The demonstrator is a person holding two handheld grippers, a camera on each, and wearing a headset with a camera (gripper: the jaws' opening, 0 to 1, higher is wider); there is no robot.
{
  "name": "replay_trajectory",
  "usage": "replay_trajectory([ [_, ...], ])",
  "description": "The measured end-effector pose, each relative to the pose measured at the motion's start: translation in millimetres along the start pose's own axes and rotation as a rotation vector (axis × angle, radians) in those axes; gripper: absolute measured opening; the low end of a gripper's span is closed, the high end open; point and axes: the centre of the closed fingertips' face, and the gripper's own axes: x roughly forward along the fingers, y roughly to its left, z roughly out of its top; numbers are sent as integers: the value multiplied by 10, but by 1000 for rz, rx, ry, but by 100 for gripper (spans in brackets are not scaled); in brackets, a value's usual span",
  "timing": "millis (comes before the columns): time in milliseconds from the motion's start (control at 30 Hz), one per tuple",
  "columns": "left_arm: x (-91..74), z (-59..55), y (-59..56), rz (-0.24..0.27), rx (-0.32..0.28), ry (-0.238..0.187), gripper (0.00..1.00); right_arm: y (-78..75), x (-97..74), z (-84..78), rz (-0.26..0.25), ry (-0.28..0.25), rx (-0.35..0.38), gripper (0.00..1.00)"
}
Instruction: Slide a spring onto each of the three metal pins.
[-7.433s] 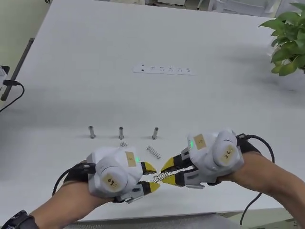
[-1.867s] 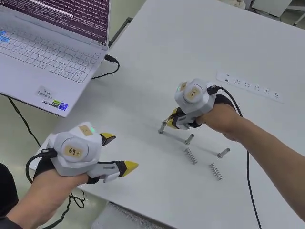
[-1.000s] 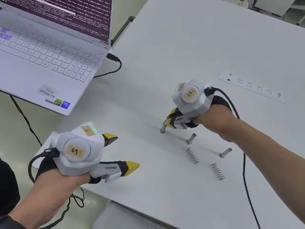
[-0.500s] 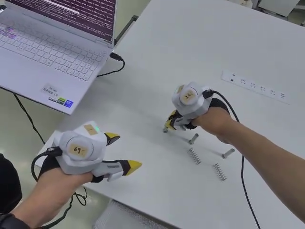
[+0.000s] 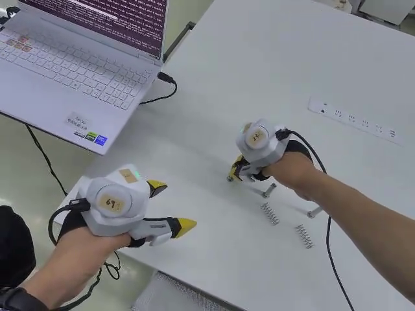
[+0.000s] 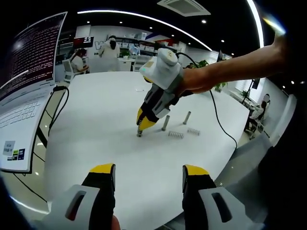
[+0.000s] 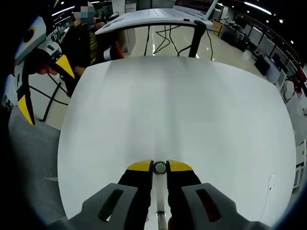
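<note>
1. Misalignment is the main risk. The yellow-tipped right gripper points down, its jaws almost closed on a small steel coil spring, which shows end-on as a ring. It sits right at the leftmost upright metal pin. Whether the coil is already over the pin's top I cannot tell; a tilted spring could snag there or topple the pin.
2. Releasing early could let the spring bounce off toward the left edge of the white table.
3. The right forearm runs close by the middle pin, the right pin, a loose spring and a second loose spring. A low sweep could scatter them.
4. The left gripper, jaws wide apart and empty, hovers at the table's near-left edge, well apart from the pins.
5. Open tabletop lies far of the pins. The silver laptop and white power strip sit well clear.
</note>
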Motion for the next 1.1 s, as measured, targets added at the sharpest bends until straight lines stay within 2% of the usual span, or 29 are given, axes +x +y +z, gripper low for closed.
replay_trajectory([
  [367,2,4,0,-1,-1,1,51,20,61,-37,10,13,1,9],
  [500,-3,0,4,0,-2,2,51,19,47,-64,8,24,-26,12],
  [667,-10,-3,1,0,2,3,51,47,-15,-53,35,-2,18,18],
  [833,-6,16,-14,-1,9,2,51,10,-113,-55,10,-17,22,22],
  [1100,-17,57,-68,-4,21,-5,51,-23,-375,-68,-36,-75,59,26],
])
